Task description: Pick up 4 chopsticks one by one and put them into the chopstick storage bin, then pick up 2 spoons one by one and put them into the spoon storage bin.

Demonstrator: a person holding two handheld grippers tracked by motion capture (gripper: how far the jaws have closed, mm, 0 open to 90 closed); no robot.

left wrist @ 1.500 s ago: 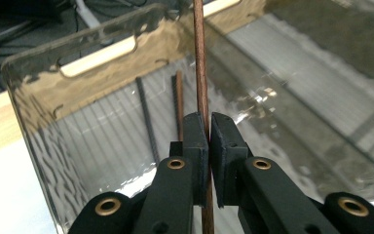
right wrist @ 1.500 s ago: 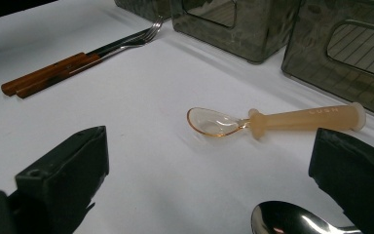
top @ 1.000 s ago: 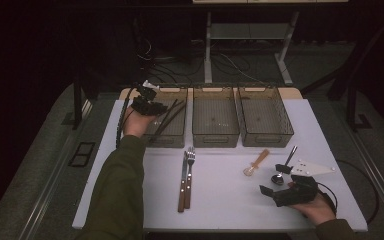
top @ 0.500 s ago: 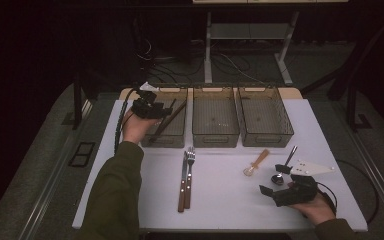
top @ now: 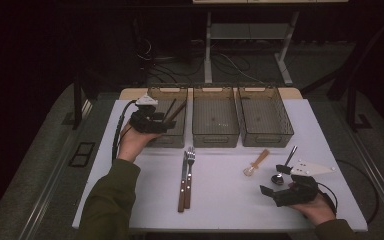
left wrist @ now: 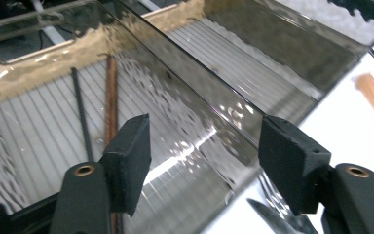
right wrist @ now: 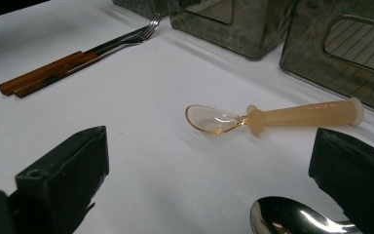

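Leftmost, the left gripper (top: pixel 152 121) hovers at the near edge of the left bin (top: pixel 159 141); its jaws have just been opening and stand apart with nothing between them, while two thin sticks (left wrist: pixel 97 105), one dark and one brown, lie inside that bin. Next come a wooden-handled knife and fork (top: pixel 186 175) side by side on the white table (top: pixel 220 210), below the middle bin (top: pixel 215 120). Further right, a translucent plastic spoon (right wrist: pixel 272 118) lies just beside a metal spoon (right wrist: pixel 292 218). The right gripper (top: pixel 280 187) rests near both, jaws wide and empty. I judge the plastic spoon light and stiff but slippery; its thick handle is the best hold.
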